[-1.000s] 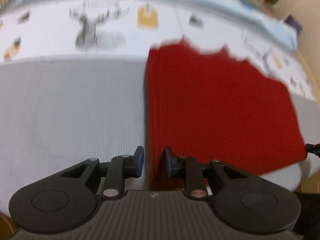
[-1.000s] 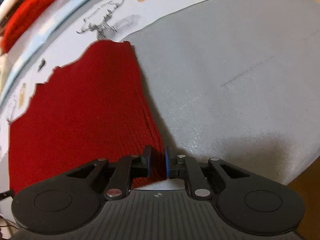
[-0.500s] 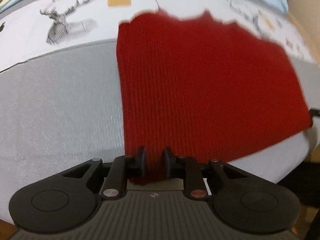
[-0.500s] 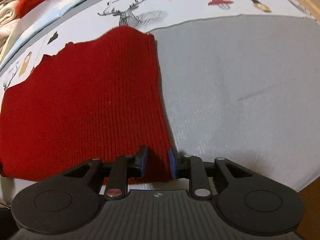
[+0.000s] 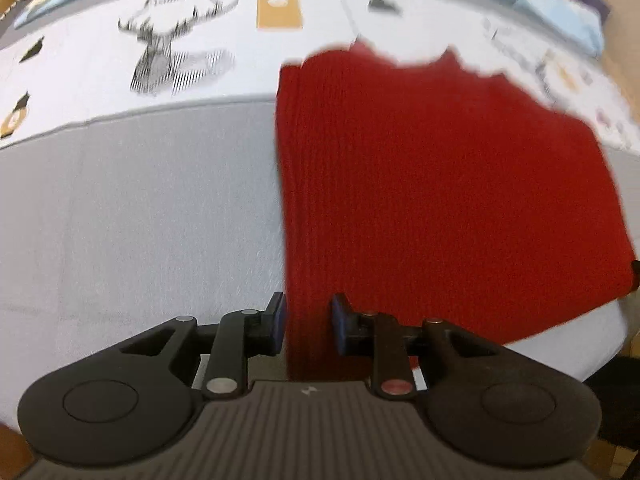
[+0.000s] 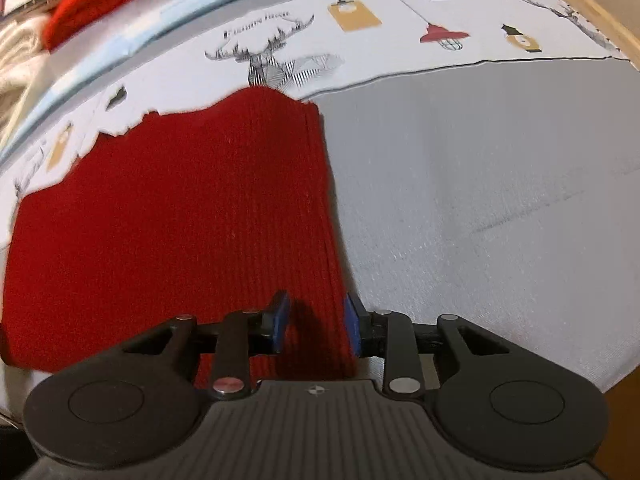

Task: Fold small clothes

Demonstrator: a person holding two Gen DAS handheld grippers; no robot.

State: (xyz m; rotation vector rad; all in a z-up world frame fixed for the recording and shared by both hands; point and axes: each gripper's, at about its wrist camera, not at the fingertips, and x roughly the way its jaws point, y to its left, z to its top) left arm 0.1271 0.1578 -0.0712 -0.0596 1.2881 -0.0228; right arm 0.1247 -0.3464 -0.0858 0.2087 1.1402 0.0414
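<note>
A grey bench (image 6: 500, 200) fills the foreground, with a white printed cloth (image 5: 120, 68) of deer and tags beyond it and a pale blue strip further back; a heap of red and cream knitwear (image 6: 92, 0) lies at the far left edge in the right wrist view. The red knit (image 5: 440, 200) lies flat on the bench, its far jagged edge reaching onto the printed cloth, and it looks folded, with straight edges on both sides. The left tool (image 5: 307, 322) sits at its near left corner, jaws opening, the corner between the pads (image 5: 278, 320) but apparently not pressed. The right tool (image 6: 316, 322) sits at the near right corner, jaws also opening, knit between them and a visible gap on the left side. A second ago the right tool was nearly shut on that corner and the left only a little wider; both have since let go and the knit has settled flat. That suggests this fold is laid down, and the next step is likely another fold or smoothing
</note>
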